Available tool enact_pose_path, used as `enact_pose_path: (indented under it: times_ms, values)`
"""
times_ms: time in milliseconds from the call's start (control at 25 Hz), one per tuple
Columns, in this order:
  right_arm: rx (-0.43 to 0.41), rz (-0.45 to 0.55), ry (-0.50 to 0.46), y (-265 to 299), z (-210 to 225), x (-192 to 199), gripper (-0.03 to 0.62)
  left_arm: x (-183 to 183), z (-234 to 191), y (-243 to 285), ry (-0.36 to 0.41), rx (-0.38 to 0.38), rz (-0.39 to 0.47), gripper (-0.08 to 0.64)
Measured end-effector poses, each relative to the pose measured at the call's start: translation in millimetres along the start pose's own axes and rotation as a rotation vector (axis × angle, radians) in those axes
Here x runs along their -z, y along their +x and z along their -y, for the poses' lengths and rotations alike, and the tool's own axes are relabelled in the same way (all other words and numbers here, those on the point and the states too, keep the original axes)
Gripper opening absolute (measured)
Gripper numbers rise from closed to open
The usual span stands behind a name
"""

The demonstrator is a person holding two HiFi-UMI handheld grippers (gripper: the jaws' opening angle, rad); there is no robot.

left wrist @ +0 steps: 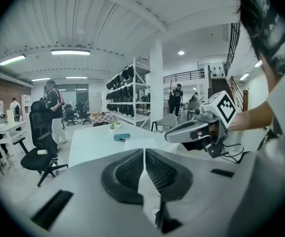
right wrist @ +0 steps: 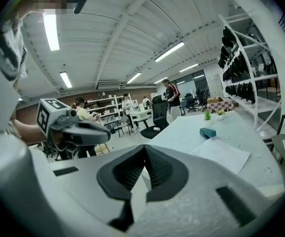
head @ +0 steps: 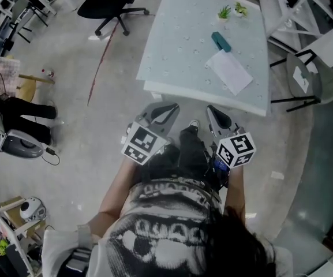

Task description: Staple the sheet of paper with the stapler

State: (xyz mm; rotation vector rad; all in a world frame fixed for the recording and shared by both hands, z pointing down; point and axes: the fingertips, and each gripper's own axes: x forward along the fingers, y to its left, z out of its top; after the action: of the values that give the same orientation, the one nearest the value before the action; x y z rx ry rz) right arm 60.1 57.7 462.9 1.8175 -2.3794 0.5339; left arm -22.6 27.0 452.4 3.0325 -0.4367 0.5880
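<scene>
Two grippers, neither carrying anything, hang close in front of my body, short of the table's near edge. My left gripper (head: 164,112) has its jaws pressed together with nothing between them. I judge that is just a carrying posture, since nothing is within reach to grip. The right gripper (head: 216,114) is the same, jaws closed flat on each other and empty, pointing toward the table (head: 178,51).

On that pale tabletop the teal stapler (head: 221,41) lies well beyond both grippers. The sheet of paper (head: 229,71) is just on its near side, one corner close to or touching it; I cannot tell which. They lie together, I'd guess, so the paper can be slid into the stapler's mouth with little travel.

Stapling has not begun: I reckon I must first close in on the table and open the jaws. Two small potted plants (head: 224,11) stand at the far edge, clear of the work.
</scene>
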Motion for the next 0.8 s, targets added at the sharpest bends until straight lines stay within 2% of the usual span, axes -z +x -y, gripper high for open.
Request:
enact_pose_path:
  times_ms: [400, 800]
  values:
    - [-0.004, 0.024, -0.095, -15.8, -17.7, -9.6, -0.014, 0.7, 12.1, -7.7, 0.006, 0.009, 0.017, 0.009]
    - [-0.007, 0.014, -0.118, -20.3, -15.9, -13.1, -0.011, -9.3, 17.7, -6.9, 0.008, 0.011, 0.043, 0.009]
